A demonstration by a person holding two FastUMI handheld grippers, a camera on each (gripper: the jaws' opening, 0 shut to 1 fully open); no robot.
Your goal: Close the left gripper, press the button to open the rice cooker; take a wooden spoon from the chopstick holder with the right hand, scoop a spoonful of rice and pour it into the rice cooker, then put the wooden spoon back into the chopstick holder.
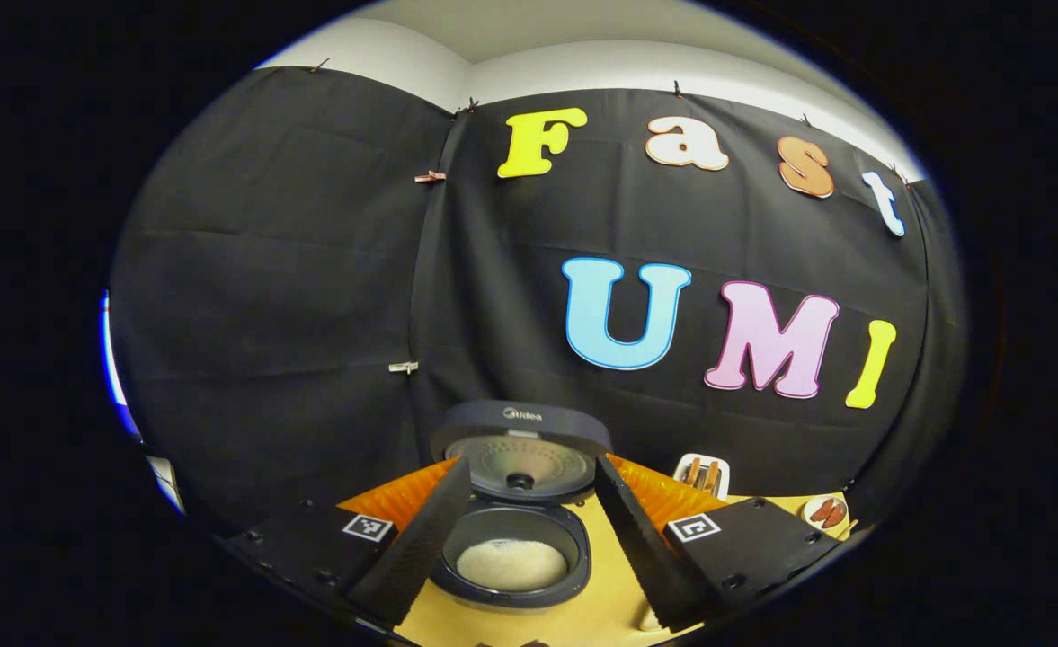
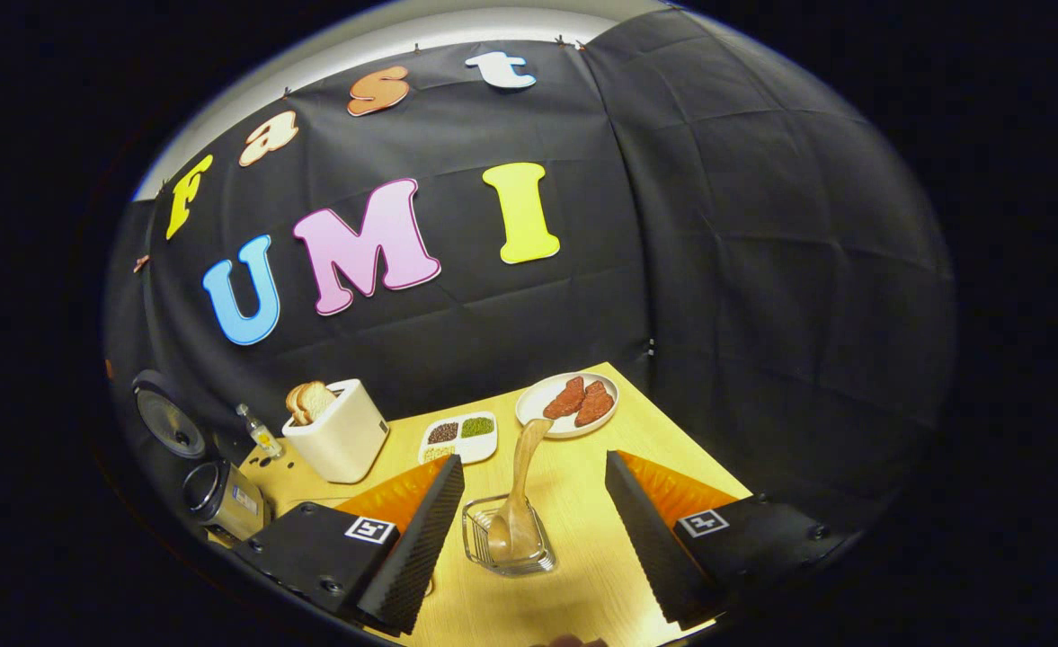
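In the left gripper view we see the left tongs spread wide and holding nothing, and between their fingers stands the rice cooker on the yellow counter. Its lid is swung up at the far side, and the inner pot holds a pale layer of rice. To the right, farther off, sit a white toaster and the edge of a plate.

In the right gripper view we find the right tongs also wide open and empty. Between them, near us, a clear glass chopstick holder stands on the counter with the wooden spoon in it, bowl down and handle leaning up and away. Beyond it lie a white plate of reddish slices, a small divided dish of grains and, to the left, the toaster with bread in it
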